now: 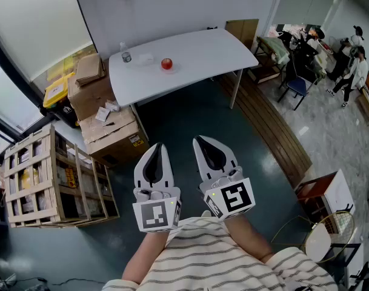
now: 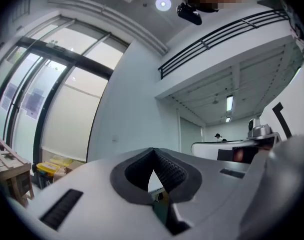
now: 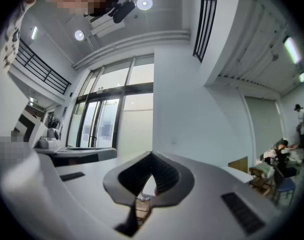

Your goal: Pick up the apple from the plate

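while both grippers sat low, just ahead of the striped shirt (image 1: 214,259), the round red apple (image 1: 166,63) lay on a pale shallow plate (image 1: 174,69) near the middle of the white rectangular table (image 1: 202,47), well apart from either gripper. a small clear bottle (image 1: 125,54) stood near the table's left end. beside the table, brown cardboard boxes (image 1: 111,135) were stacked, with loose white packets (image 1: 105,111) on one of them. the slatted wooden crate (image 1: 51,180) at far left held packed goods, too small to identify. the left gripper (image 1: 158,145) and right gripper (image 1: 199,138) were held side by side, tips aimed toward the table, roughly level. the left gripper view showed its dark ribbed pads (image 2: 164,166) clenched tip to tip on nothing. the right gripper view showed the same: pads (image 3: 161,176) closed together, empty.
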A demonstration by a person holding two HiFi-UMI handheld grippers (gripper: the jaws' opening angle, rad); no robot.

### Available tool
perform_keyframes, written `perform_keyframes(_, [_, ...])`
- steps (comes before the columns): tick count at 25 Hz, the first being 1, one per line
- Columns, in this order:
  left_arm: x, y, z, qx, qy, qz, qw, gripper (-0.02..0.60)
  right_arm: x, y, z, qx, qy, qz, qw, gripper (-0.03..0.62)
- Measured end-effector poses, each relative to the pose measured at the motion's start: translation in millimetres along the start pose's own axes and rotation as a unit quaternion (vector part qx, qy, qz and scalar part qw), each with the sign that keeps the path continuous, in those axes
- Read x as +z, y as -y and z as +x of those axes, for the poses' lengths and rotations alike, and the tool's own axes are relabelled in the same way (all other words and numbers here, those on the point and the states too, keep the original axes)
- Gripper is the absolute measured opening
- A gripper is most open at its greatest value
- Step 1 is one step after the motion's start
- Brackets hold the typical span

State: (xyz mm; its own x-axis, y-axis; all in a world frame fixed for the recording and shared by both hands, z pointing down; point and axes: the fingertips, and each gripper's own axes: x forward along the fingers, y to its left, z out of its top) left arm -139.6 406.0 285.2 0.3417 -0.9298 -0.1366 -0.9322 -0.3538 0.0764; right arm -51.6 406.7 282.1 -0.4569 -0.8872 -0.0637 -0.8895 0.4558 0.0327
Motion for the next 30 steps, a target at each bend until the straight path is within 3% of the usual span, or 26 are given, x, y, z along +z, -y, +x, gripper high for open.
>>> perform_keyframes(7, [-7,17,10,0.011,-0.007,0.010,0.9999,-0.002,-4,22,-7,0.006,0.005,0.017,1.000,0.014])
perform_keyframes(21, [-18,90,28,0.045,-0.007,0.033,0.9984,-0.002,-12,87,-43,0.037,0.009,0.034,0.999,0.014])
perform_keyframes(30, [-48,83,51,0.065,-0.032,0.040,0.9966,-0.002,-42,111,-17,0.046,-0.010,0.061,0.997,0.014])
